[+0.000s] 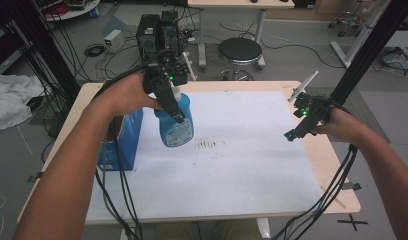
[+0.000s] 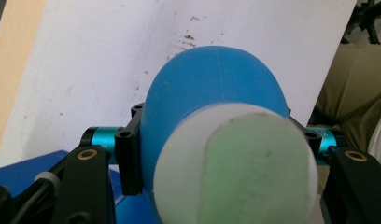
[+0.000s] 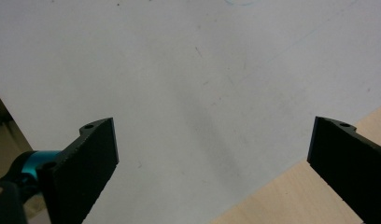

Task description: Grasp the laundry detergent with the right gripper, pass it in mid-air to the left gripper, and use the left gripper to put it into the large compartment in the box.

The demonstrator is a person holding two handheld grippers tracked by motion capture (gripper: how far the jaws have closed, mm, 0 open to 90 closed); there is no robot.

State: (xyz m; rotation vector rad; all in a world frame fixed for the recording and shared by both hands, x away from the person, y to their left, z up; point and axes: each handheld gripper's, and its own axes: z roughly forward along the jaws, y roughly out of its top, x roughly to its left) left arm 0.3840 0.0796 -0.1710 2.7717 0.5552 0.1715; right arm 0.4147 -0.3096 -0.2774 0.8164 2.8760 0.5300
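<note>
A blue bottle (image 1: 175, 120) with a white cap hangs above the white mat (image 1: 242, 165), held near its top by my left gripper (image 1: 167, 95), which is shut on it. In the left gripper view the bottle (image 2: 212, 88) and its white cap (image 2: 235, 163) sit between the two black jaws, seen from the cap end. My right gripper (image 1: 298, 129) hovers over the mat's right edge. Its fingers (image 3: 86, 163) stand wide apart with nothing between them, above the white mat (image 3: 188, 70).
A blue cardboard box (image 1: 119, 140) stands open at the table's left, just behind the bottle. Brown smudges (image 1: 207, 145) mark the mat's middle. The bare wooden table edge (image 1: 337, 170) runs along the right. Cables trail from both grippers off the front edge.
</note>
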